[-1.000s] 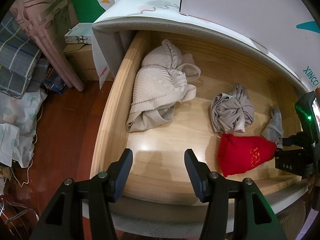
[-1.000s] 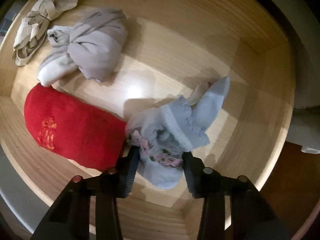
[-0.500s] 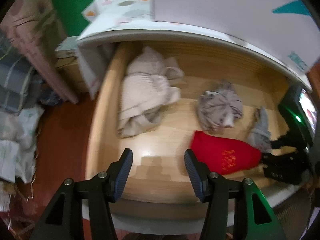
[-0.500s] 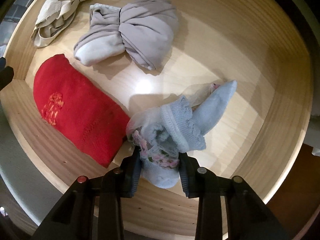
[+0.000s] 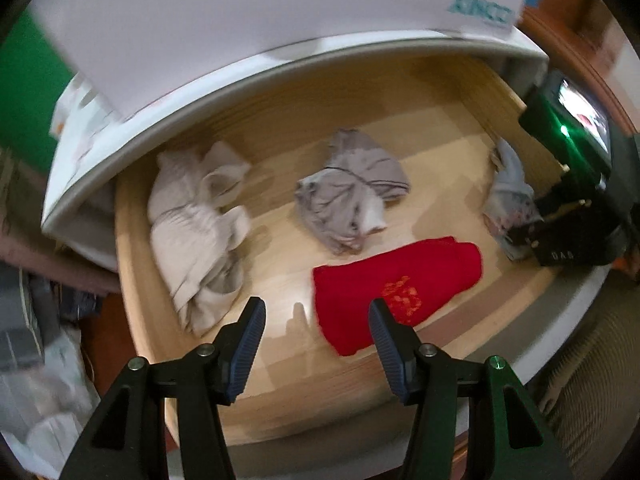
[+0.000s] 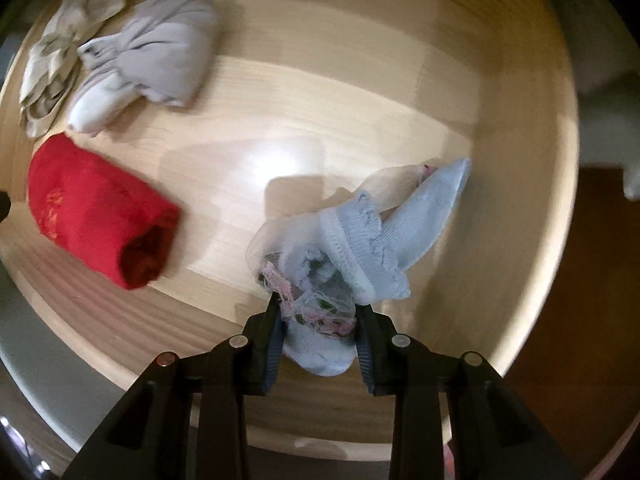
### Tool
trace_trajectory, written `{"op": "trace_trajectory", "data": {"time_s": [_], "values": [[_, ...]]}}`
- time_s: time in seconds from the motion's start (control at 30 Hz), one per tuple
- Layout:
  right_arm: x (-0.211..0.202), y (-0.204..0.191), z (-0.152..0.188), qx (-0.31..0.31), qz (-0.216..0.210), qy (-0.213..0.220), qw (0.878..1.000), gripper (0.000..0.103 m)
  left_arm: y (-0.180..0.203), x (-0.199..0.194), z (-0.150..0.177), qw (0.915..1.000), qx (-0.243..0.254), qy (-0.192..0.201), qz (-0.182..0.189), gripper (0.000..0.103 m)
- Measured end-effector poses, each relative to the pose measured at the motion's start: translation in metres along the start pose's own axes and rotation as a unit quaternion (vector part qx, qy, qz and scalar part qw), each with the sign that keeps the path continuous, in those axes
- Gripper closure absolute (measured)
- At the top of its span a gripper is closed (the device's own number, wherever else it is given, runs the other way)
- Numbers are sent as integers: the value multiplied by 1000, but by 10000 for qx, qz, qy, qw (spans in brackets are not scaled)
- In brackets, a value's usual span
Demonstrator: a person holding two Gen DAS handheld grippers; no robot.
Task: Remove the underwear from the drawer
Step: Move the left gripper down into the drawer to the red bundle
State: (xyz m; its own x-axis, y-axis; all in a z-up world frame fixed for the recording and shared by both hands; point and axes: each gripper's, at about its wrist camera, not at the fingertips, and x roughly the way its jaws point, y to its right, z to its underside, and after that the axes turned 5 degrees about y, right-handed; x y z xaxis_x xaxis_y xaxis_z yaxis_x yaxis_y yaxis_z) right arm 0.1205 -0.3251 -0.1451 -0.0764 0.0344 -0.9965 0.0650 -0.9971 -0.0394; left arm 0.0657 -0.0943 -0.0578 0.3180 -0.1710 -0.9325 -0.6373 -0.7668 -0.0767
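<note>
4 bundles are in this open wooden drawer [image 6: 500,92], and none of them is out yet. My right gripper [image 6: 320,332] points down into the drawer and is clamped hard on the pale blue underwear [image 6: 360,248], pads pressing both sides of the wad at the right end of the drawer. It looks just clear of the boards, but blur makes that hard to call. Lifting it over the drawer's front wall is the next job.

My left gripper [image 5: 316,344] hovers over the front edge, fingers [image 5: 252,340] parted at a middling width with nothing between them, only bare wood and the red roll [image 5: 396,288] below.

3 pieces wait after this one: that red roll, the grey knotted bundle [image 5: 352,196] mid-drawer, and the beige ribbed garment [image 5: 196,232] at the left end.

Materials now. The blue piece is soft knit with a scalloped, ribbed trim, sheer mesh, and a scrap of pink floral lace right at my pads; 1 pointed flap sticks out loose. It'll sag and trail. The red roll is plush, thick, tube-shaped, with orange embroidery. The grey is smooth, thin jersey, twisted tight. The beige is ribbed, with straps, slumped in a heap. The drawer floor is pale, glossy, slippery-looking wood.
</note>
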Motion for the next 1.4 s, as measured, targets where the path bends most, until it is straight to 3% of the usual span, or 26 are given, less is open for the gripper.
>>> {"op": "trace_trajectory", "data": {"time_s": [0.2,0.33,0.77,0.97,1.13,1.4], "values": [[10,10,9,183,-21,106,9998,77,12,12,-9,9982,479,-265,234,48],[24,-3,26,202,-22,151,9997,77,17,22,-14,9952,756,-532,325,48],[15,-14,31,232,51,176,9996,77,39,60,-39,9896,957,-969,471,48],[11,-14,31,237,36,193,9995,77,31,75,-47,9898,609,-1187,504,40],[11,-17,31,231,32,216,9995,77,7,79,-50,9913,-9,-1195,549,37],[8,-20,31,254,12,252,9994,77,-23,87,-36,9823,-855,-1491,747,34]]}}
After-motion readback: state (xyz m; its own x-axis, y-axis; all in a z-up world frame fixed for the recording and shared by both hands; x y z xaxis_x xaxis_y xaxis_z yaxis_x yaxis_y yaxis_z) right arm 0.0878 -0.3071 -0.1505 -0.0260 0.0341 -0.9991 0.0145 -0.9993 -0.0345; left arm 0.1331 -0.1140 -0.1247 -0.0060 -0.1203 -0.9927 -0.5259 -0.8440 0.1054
